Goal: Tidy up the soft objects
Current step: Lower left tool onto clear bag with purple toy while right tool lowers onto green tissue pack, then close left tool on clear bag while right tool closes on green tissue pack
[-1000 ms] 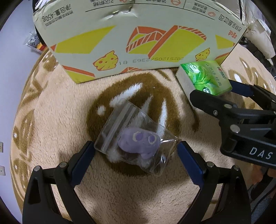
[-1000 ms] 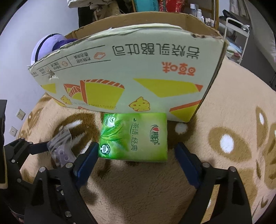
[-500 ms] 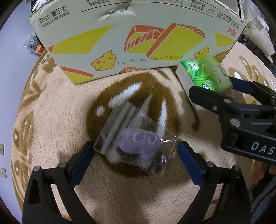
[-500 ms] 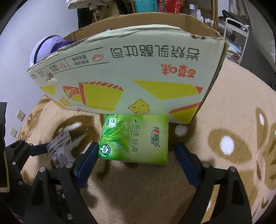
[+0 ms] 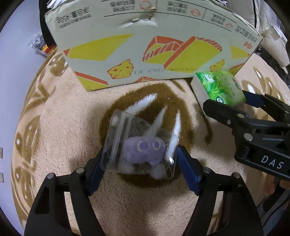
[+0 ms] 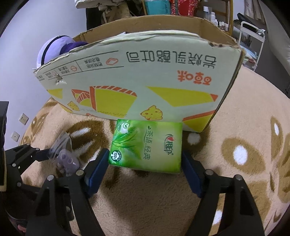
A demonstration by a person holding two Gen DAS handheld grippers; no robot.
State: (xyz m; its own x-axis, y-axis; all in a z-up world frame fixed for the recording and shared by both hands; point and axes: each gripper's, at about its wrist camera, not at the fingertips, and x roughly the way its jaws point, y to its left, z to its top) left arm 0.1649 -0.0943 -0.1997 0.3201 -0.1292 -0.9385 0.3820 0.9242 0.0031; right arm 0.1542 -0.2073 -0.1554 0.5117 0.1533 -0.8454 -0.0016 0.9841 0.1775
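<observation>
1. Everything sits on a fluffy beige rug [image 5: 68, 112] with brown and white leaf-ish patterns. A pale wall with a couple of outlets [image 6: 23, 118] is off to the left, and cluttered shelves [image 6: 213, 16] stand behind.
2. A big cardboard box [image 6: 145, 72], printed upside down with yellow cheese graphics, stands open-topped at the back of the rug. A purple plush [image 6: 52, 49] pokes out over its torn rim.
3. The green tissue pack [image 6: 147, 145] lies flat, its far edge right up against the box's front.
4. The right gripper [image 6: 145, 159] has its fingers closing around that pack, blue pads right at its sides.
5. The left gripper [image 5: 139, 159] is closing on a clear zip bag [image 5: 134, 145] with a small purple toy [image 5: 145, 148] inside; pads touch the bag's edges, crumpling it.
</observation>
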